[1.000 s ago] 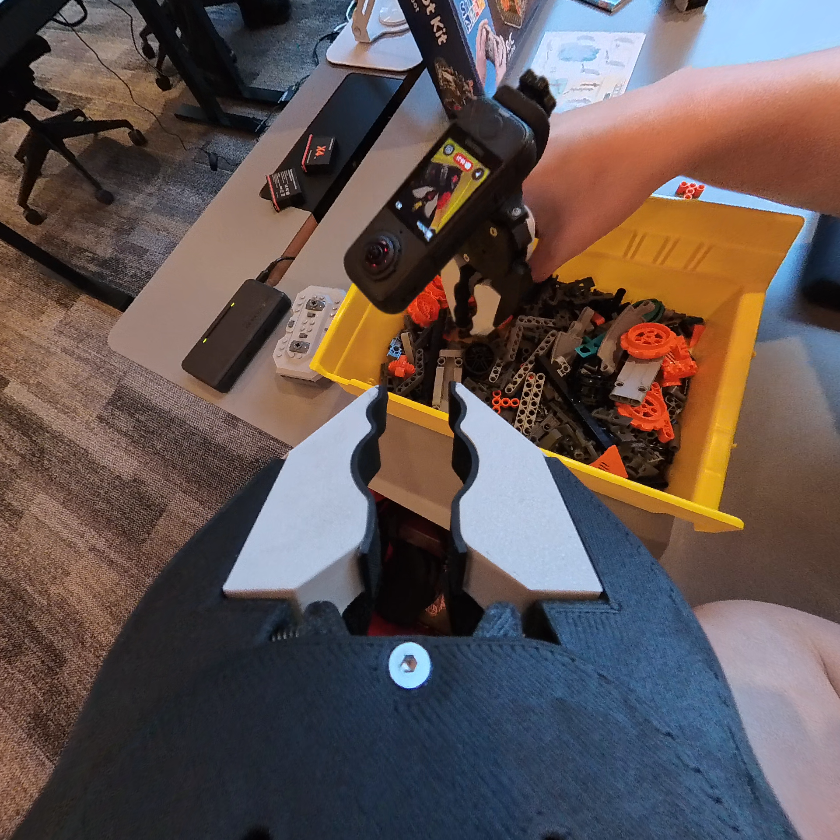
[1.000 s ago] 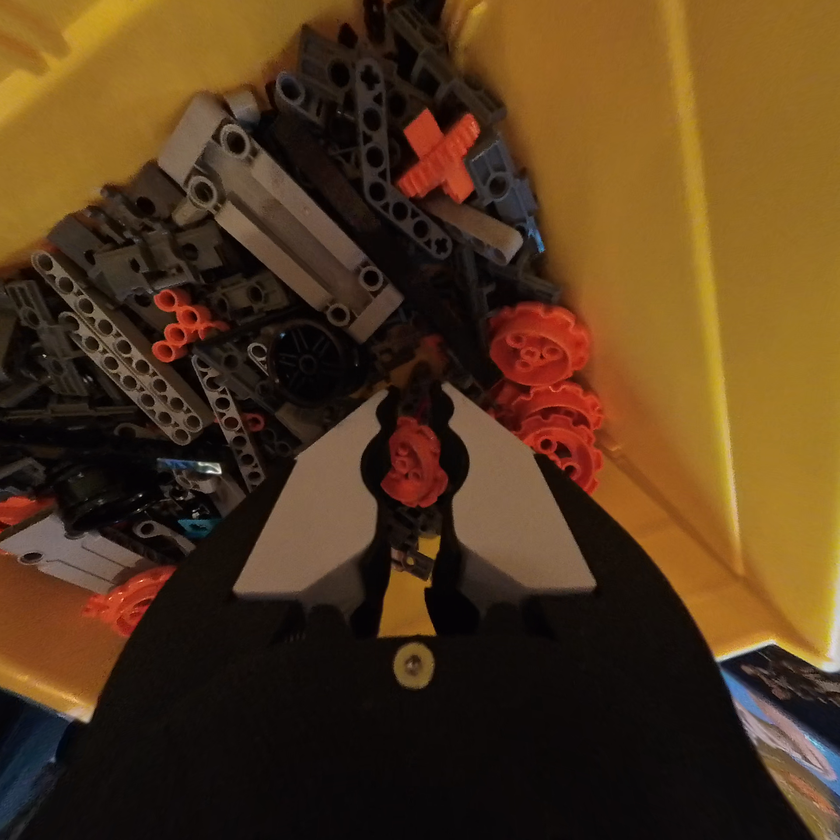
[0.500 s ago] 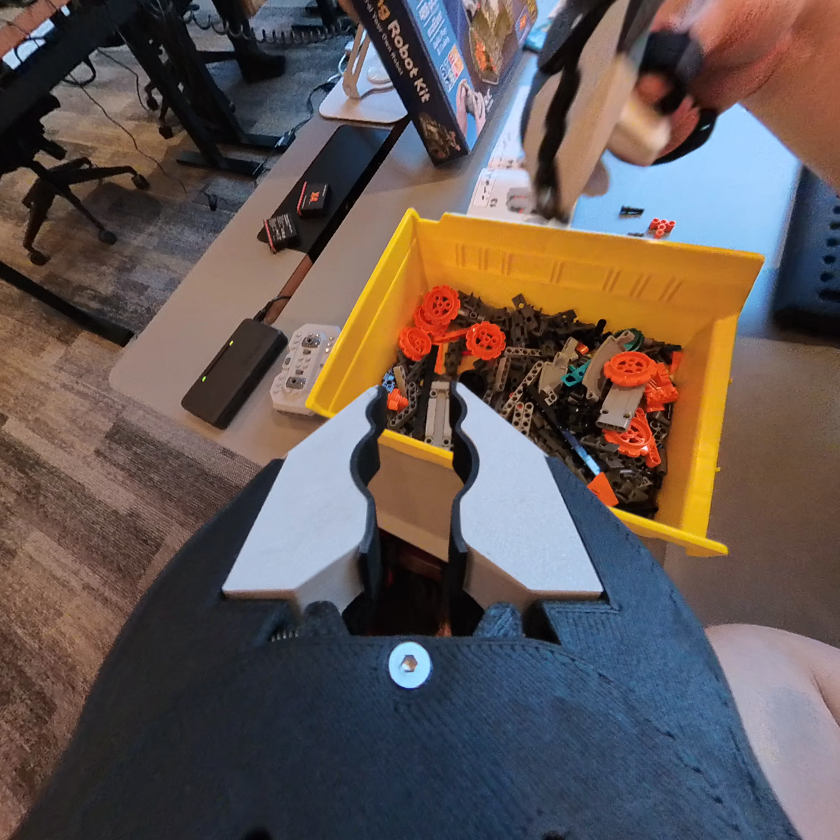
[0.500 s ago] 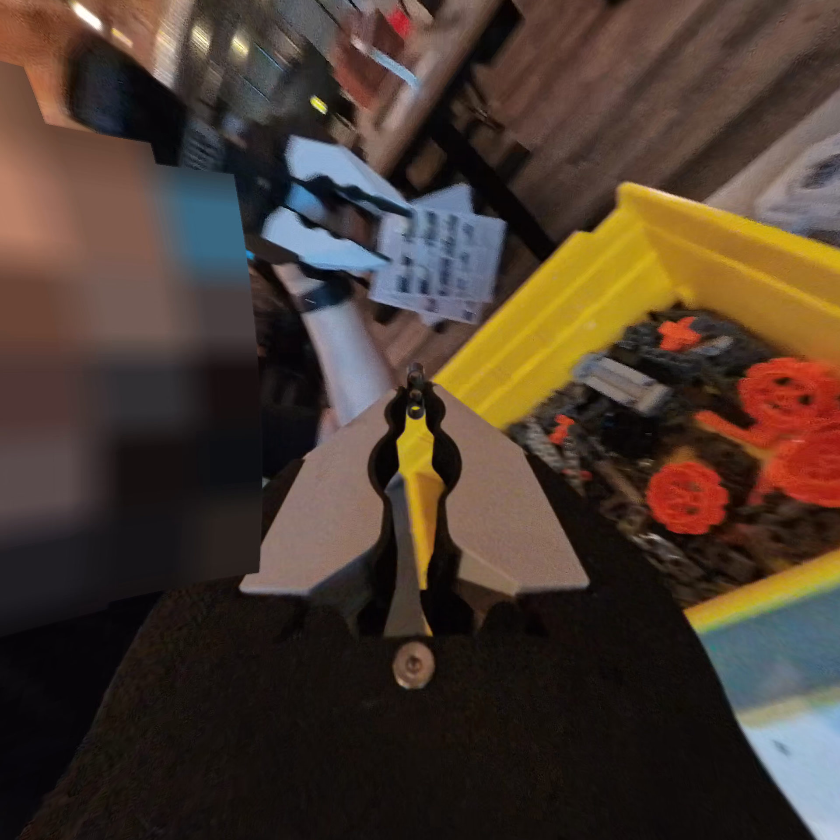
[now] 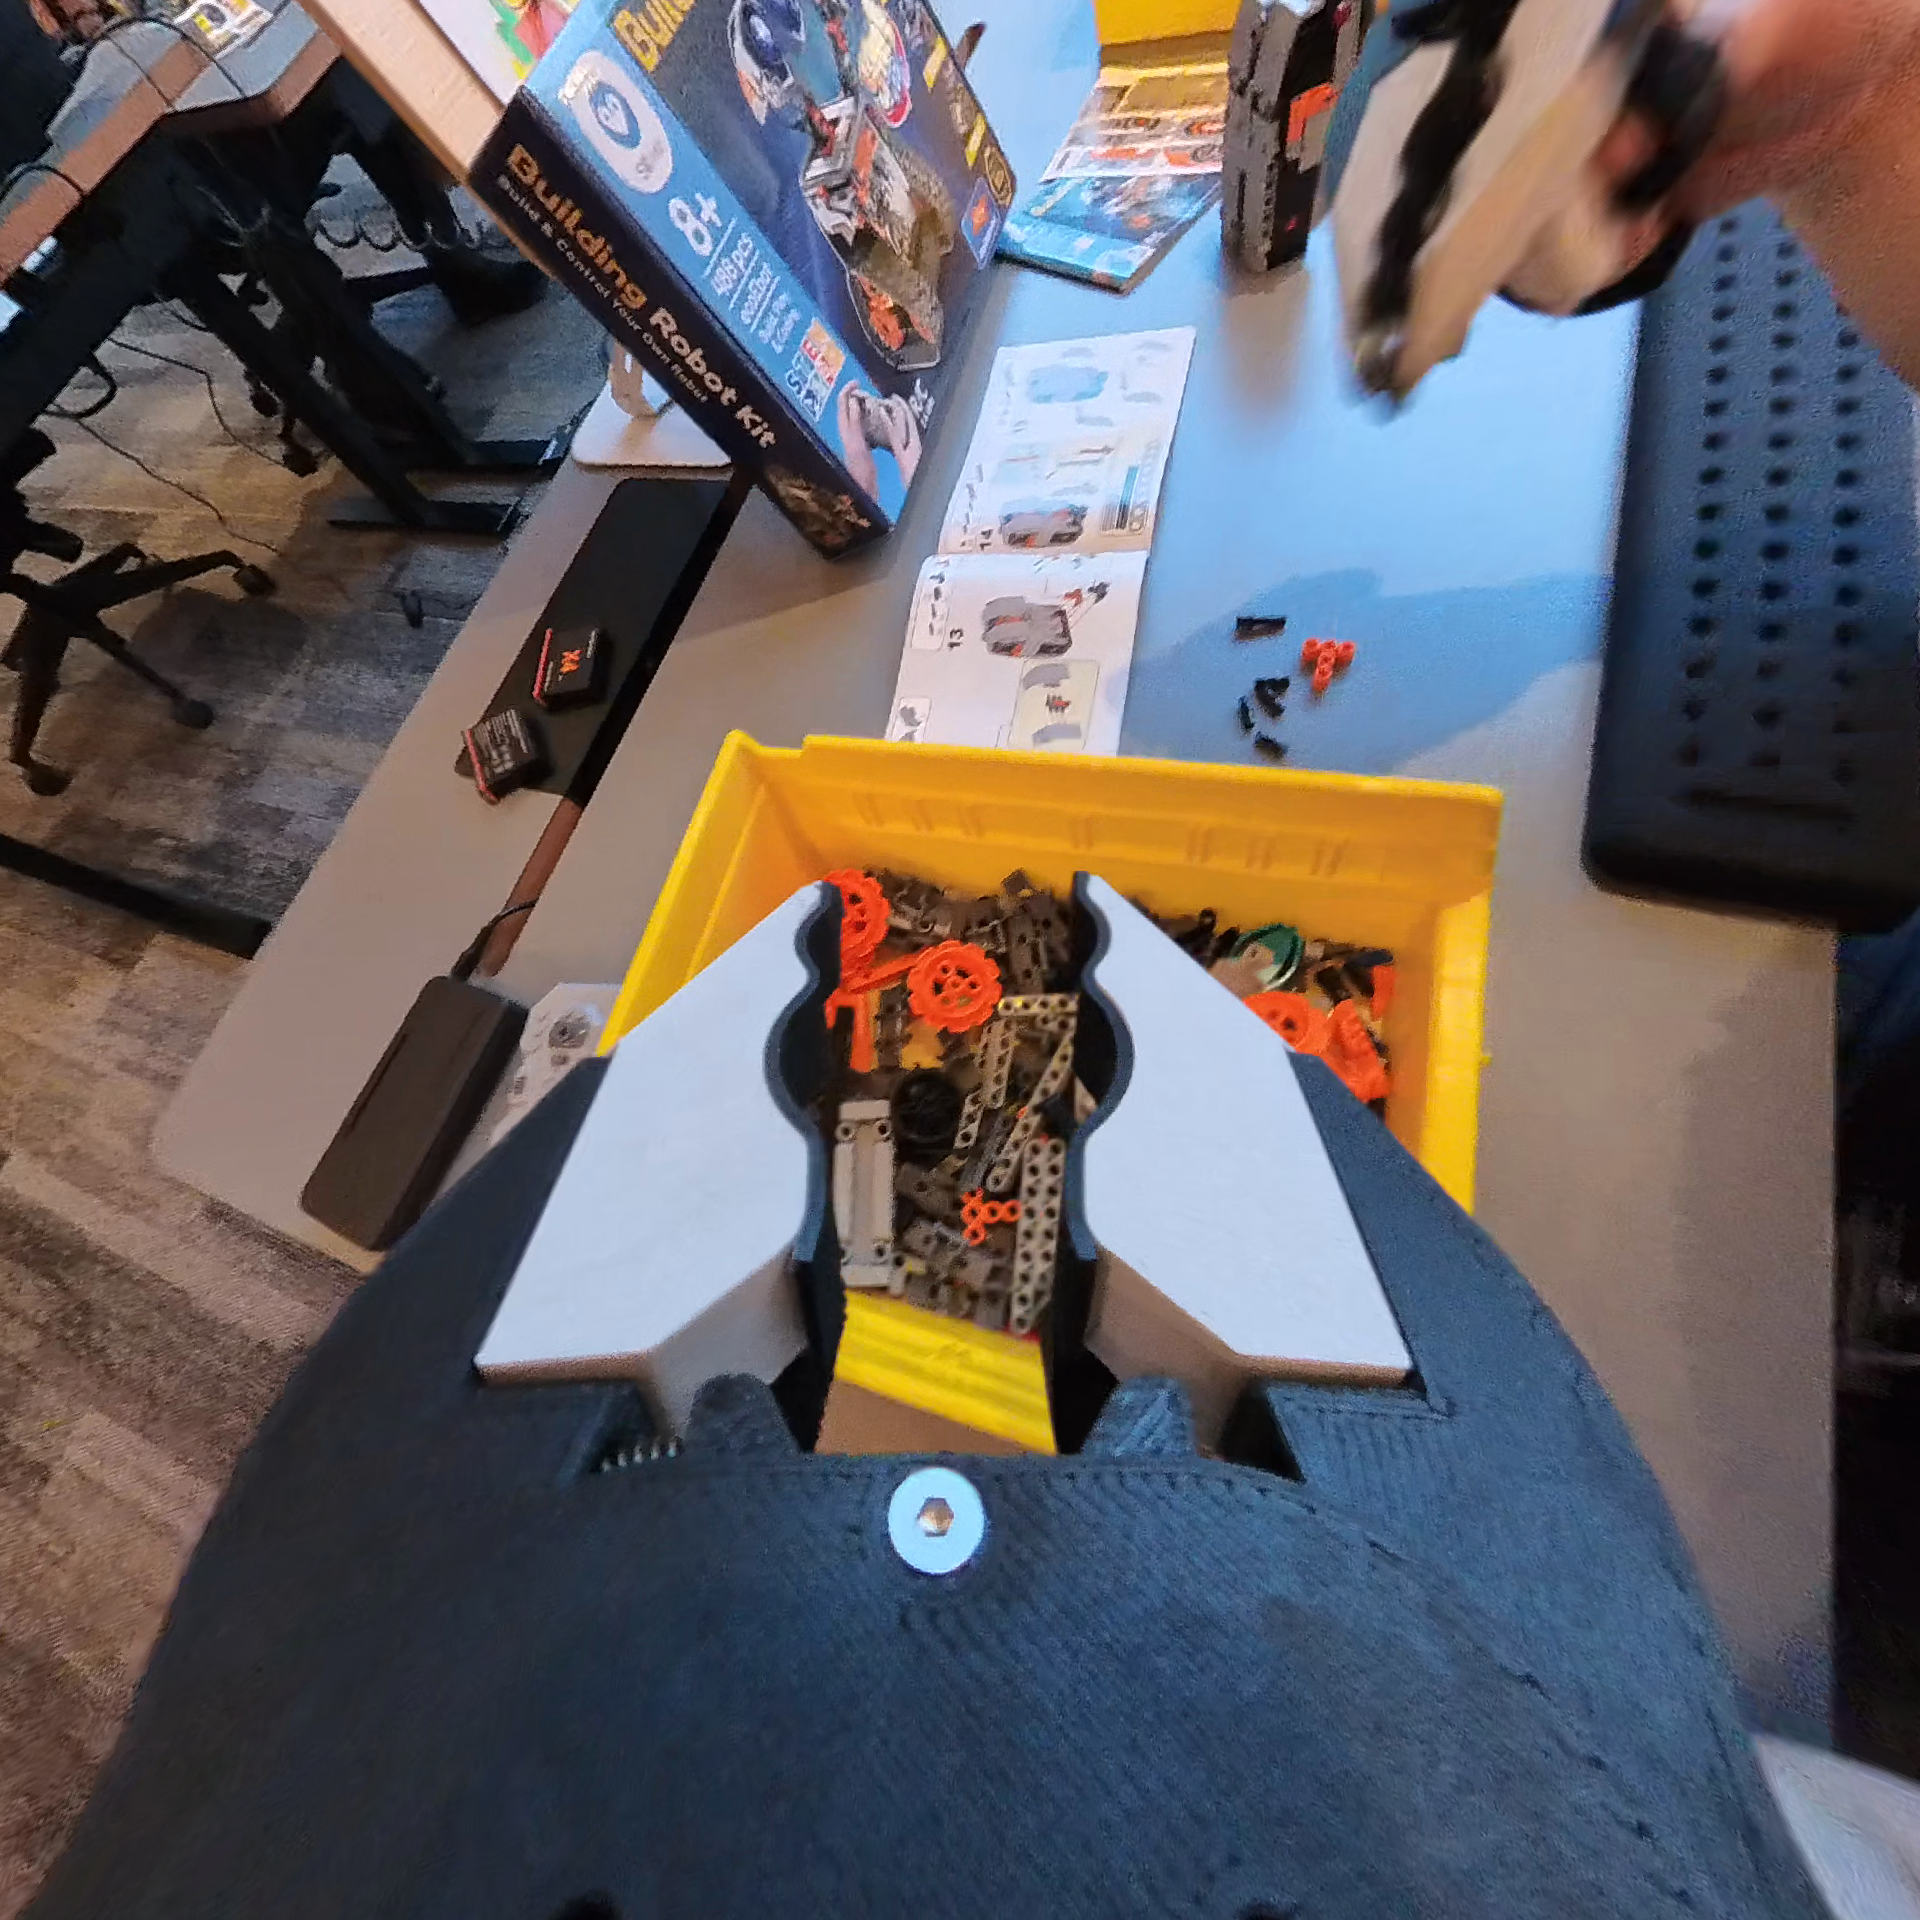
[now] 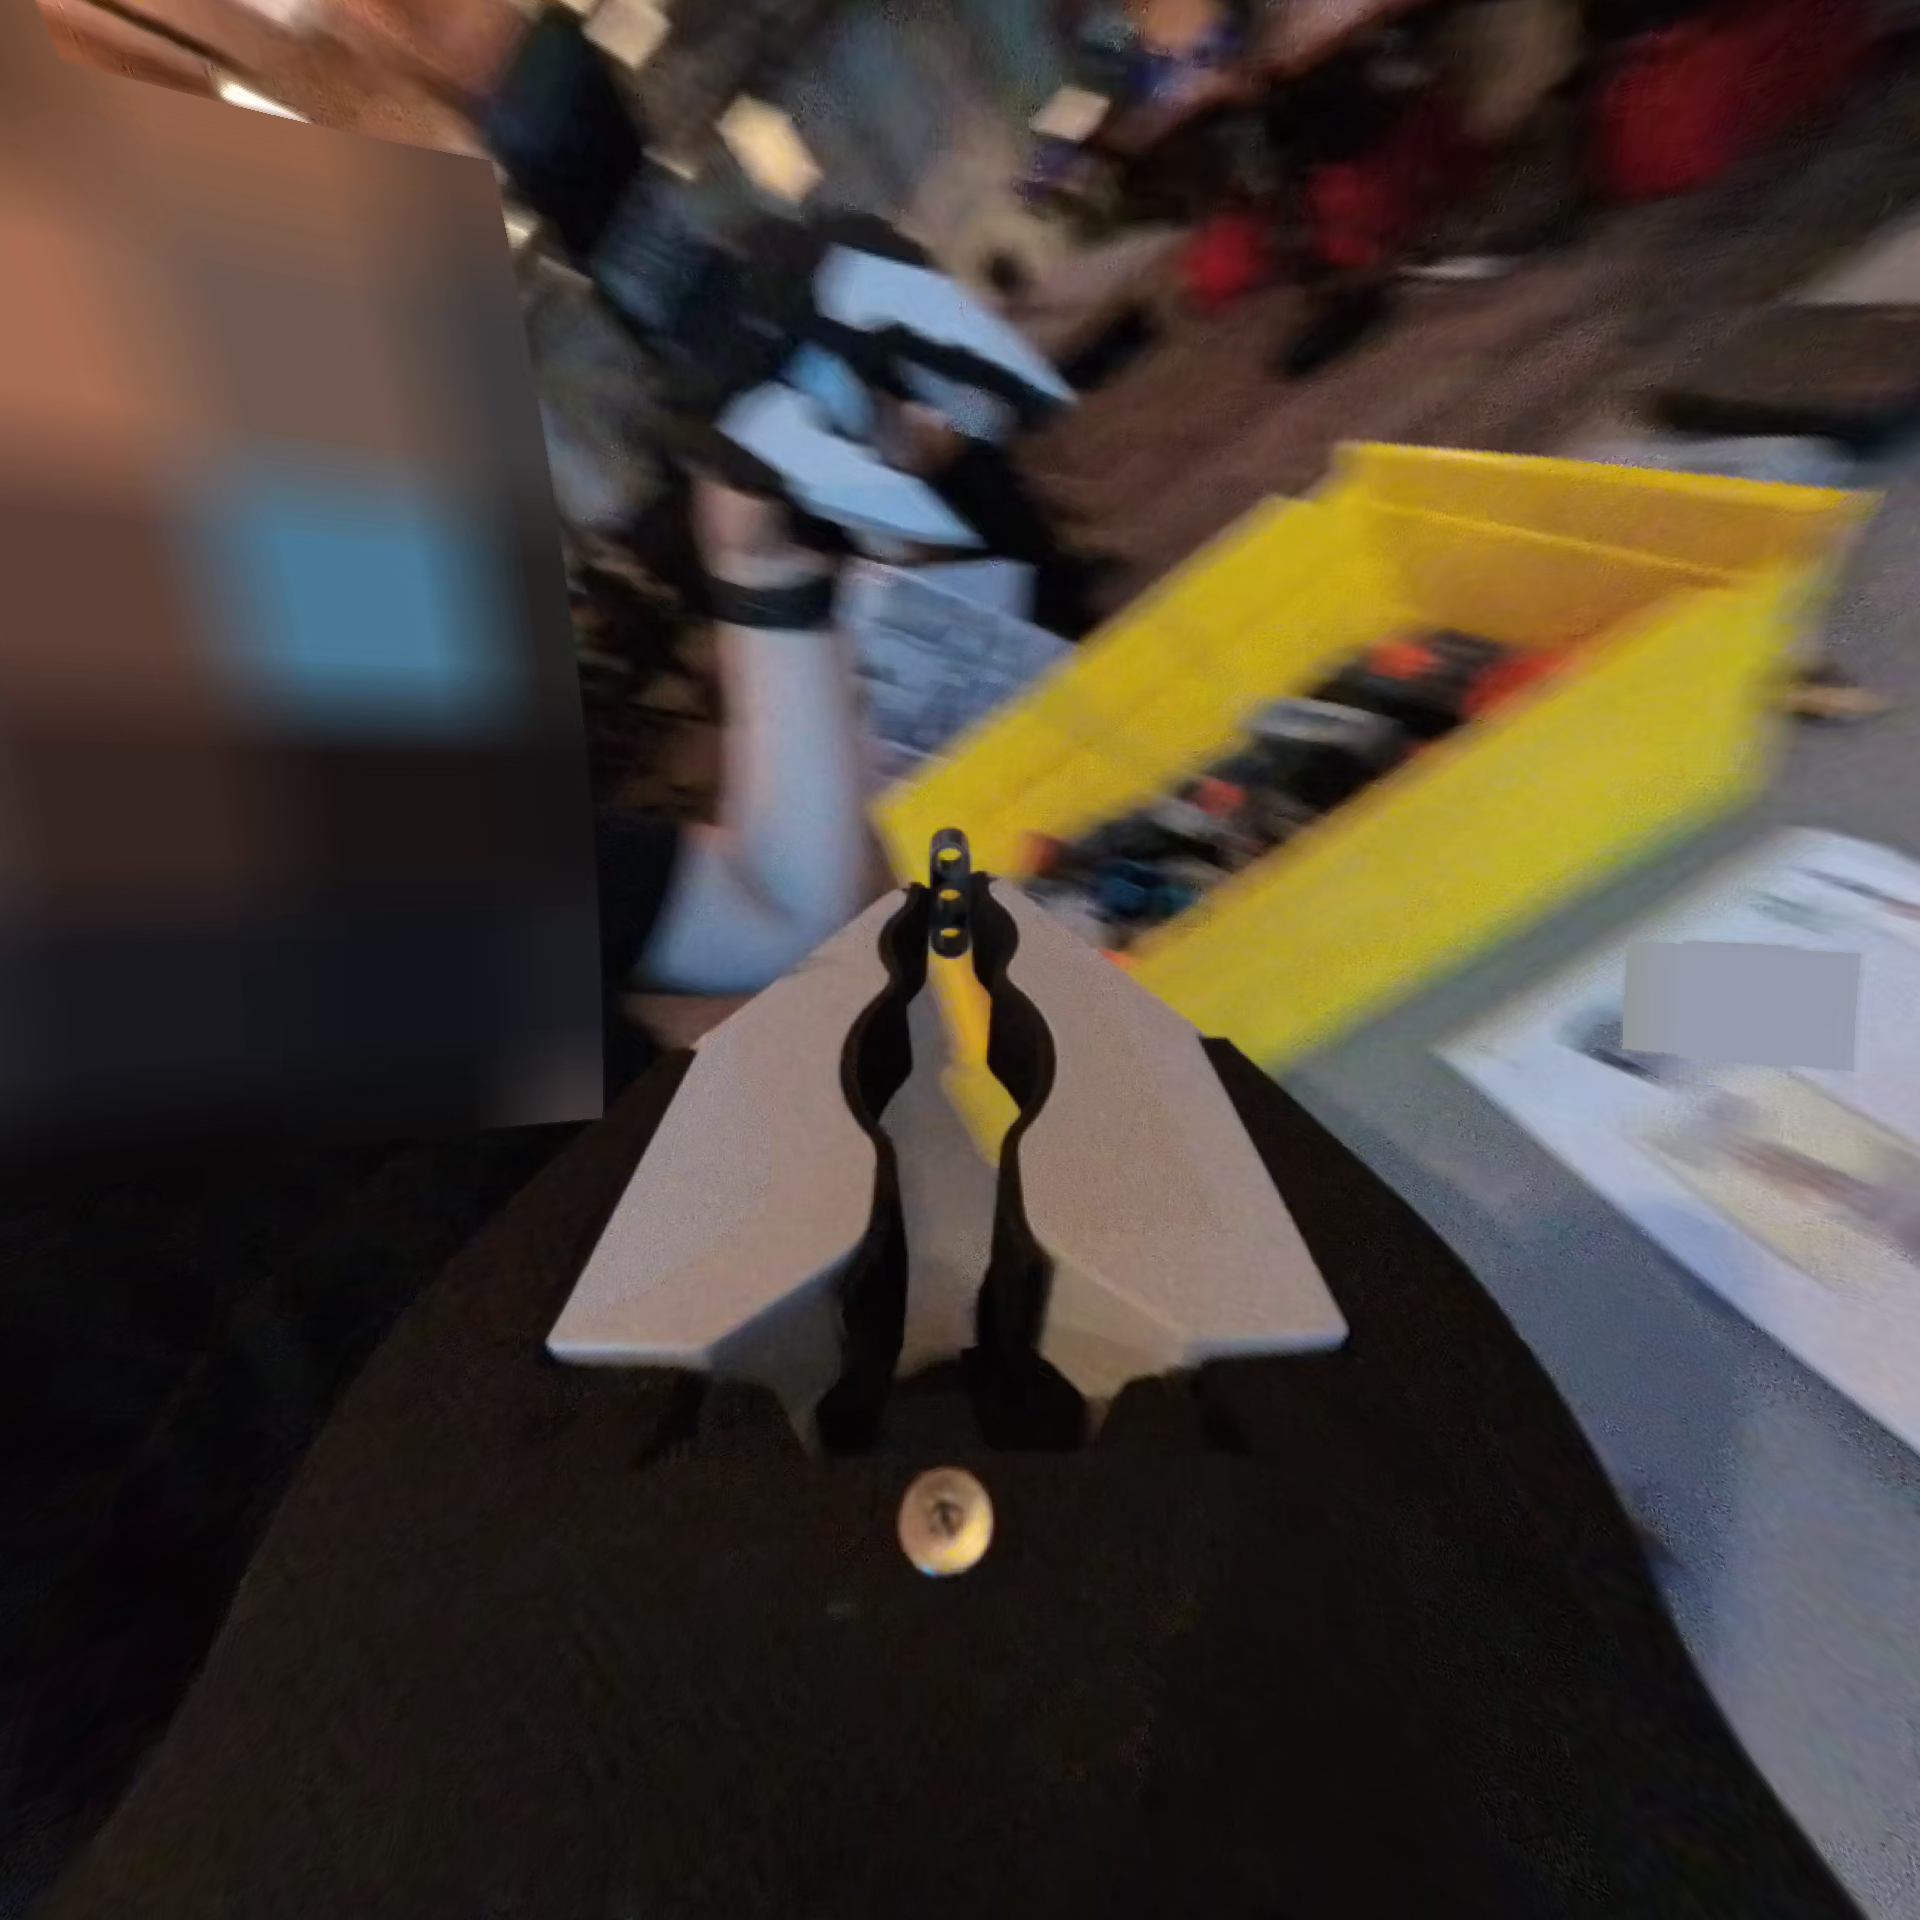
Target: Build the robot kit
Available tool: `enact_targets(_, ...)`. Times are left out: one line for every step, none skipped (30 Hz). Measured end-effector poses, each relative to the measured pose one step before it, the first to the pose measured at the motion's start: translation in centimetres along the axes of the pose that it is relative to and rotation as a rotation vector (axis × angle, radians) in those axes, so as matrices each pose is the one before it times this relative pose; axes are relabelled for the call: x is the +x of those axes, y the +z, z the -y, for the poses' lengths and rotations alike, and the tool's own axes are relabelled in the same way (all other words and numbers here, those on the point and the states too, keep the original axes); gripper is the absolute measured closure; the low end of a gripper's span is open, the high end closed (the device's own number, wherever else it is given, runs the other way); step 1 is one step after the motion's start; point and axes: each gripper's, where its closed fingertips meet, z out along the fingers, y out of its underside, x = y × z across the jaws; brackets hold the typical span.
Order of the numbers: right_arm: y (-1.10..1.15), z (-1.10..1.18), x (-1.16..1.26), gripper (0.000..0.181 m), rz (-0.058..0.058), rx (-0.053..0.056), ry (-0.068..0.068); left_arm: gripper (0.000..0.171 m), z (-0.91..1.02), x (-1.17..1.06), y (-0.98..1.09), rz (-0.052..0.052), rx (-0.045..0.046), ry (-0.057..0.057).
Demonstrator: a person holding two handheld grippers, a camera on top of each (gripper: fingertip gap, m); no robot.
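The left tongs (image 5: 951, 904) hang with their fingers apart and nothing between them, over the near end of a yellow bin (image 5: 1455, 1039) that sits on the grey bench (image 5: 1351, 499). The bin holds a heap of grey, black and orange building pieces (image 5: 977, 1122), among them an orange toothed wheel (image 5: 951, 985). Left of the bin lie a black flat box (image 5: 416, 1101) and a white controller (image 5: 556, 1044). Beyond the bin lie open instruction sheets (image 5: 1039, 582), a few loose black and orange bits (image 5: 1294, 670), and a tilted blue kit box (image 5: 769, 239). The right tongs (image 6: 948, 883), raised above the far bench, are clamped on a small black holed piece (image 6: 948, 868) at their tips; that view is blurred.
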Motion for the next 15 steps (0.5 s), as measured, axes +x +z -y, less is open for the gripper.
enact_targets(-2.305,-1.570,4.320,0.176,-0.2936,-0.0632,-0.0720,0.130,0.371,0.350,0.255,0.0118,0.00731,-0.0230)
enact_targets(-1.524,-2.090,3.786,0.176,-0.2165,-0.0854,-0.0320,0.130,0.283,0.362,0.186,0.0141,0.00882,-0.0209)
enact_targets(-0.684,-2.154,2.041,0.176,-0.0959,-0.0902,0.0067,0.130,0.152,0.488,0.098,0.0087,0.00679,-0.0128)
enact_targets(-0.035,-1.549,0.947,0.176,-0.0336,-0.0583,0.0236,0.129,0.148,0.463,0.012,0.0130,0.01108,-0.0099)
enact_targets(0.203,-1.352,0.791,0.175,-0.0314,-0.0543,0.0177,0.129,0.130,0.473,-0.061,0.0130,0.01776,-0.0126)
enact_targets(0.378,-1.295,0.492,0.175,-0.0326,-0.0636,-0.0054,0.129,0.002,0.557,-0.129,0.0060,0.01440,-0.0168)
enact_targets(0.553,-1.175,0.113,0.175,-0.0225,-0.0665,-0.0272,0.129,-0.087,0.476,-0.181,0.0097,0.01427,-0.0194)
enact_targets(0.778,-1.140,0.225,0.175,-0.0154,-0.0689,-0.0349,0.130,-0.152,0.335,-0.227,0.0179,0.01411,-0.0185)
enact_targets(0.764,-0.957,-0.074,0.175,-0.0067,-0.0677,-0.0279,0.131,-0.228,0.244,-0.247,0.0226,0.00952,-0.0152)
enact_targets(0.715,-0.742,-0.146,0.175,-0.0004,-0.0613,-0.0195,0.132,-0.358,0.206,-0.233,0.0209,0.00132,-0.0141)
enact_targets(0.616,-0.514,-0.037,0.175,-0.0050,-0.0472,-0.0230,0.132,-0.468,0.135,-0.220,0.0195,-0.00831,-0.0141)
enact_targets(0.488,-0.474,-0.028,0.175,-0.0048,-0.0393,-0.0254,0.132,-0.507,-0.012,-0.197,0.0240,-0.01287,-0.0118)
enact_targets(0.341,-0.429,0.065,0.175,-0.0078,-0.0342,-0.0211,0.132,-0.524,-0.089,-0.201,0.0228,-0.01597,-0.0103)
enact_targets(0.180,-0.202,0.193,0.175,-0.0150,-0.0178,-0.0155,0.131,-0.505,-0.147,-0.186,0.0201,-0.01610,-0.0121)
enact_targets(0.112,0.004,0.188,0.175,-0.0110,-0.0026,-0.0153,0.130,-0.384,-0.142,-0.159,0.0151,-0.01063,-0.0137)
